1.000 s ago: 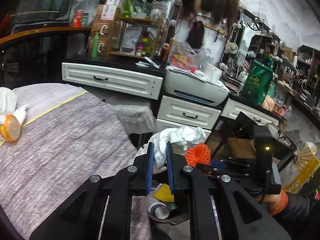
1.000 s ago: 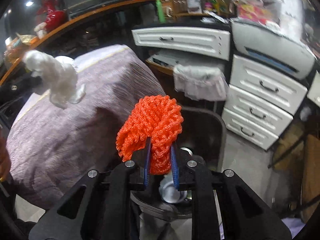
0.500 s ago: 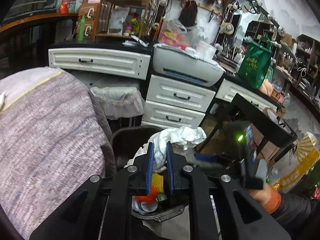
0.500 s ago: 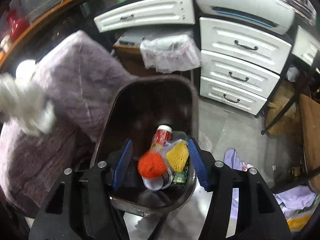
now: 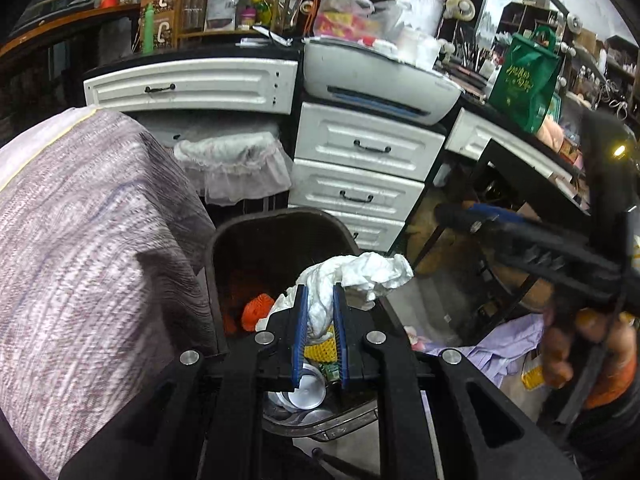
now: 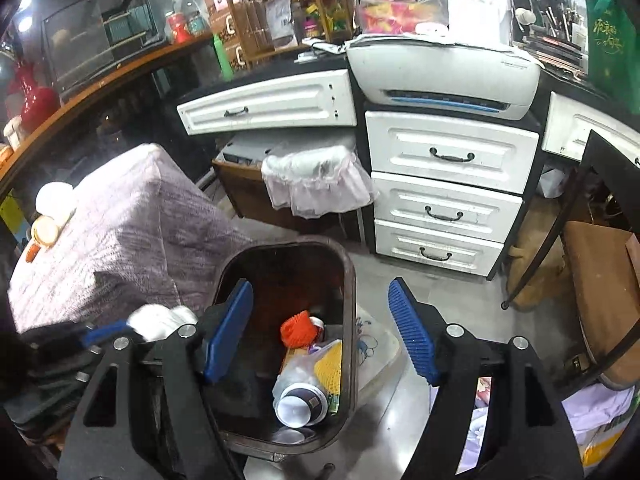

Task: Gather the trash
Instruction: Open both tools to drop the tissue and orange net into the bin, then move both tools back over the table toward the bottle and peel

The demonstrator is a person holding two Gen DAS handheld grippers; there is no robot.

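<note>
A dark brown trash bin (image 5: 224,248) (image 6: 350,280) stands on the floor beside the cloth-covered table. Inside lie an orange foam net (image 6: 298,330) (image 5: 256,312), a yellow net (image 6: 330,368), paper cups (image 6: 298,404) and wrappers. My left gripper (image 5: 318,300) is shut on a crumpled white tissue (image 5: 360,272) and holds it over the bin. In the right wrist view the left gripper and its tissue (image 6: 160,320) show at lower left. My right gripper (image 6: 320,300) is open and empty above the bin.
A purple-grey tablecloth (image 5: 80,240) (image 6: 132,224) covers the table left of the bin, with an orange cup (image 6: 44,230) and white tissue (image 6: 54,196) on its far end. White drawers (image 6: 444,208), a printer (image 6: 440,76) and a lined bin (image 6: 316,184) stand behind. Lilac fabric (image 5: 504,348) lies on the floor.
My right gripper opened and dropped the orange foam net into the bin, then drew back. My left gripper carried the tissue from the table to above the bin.
</note>
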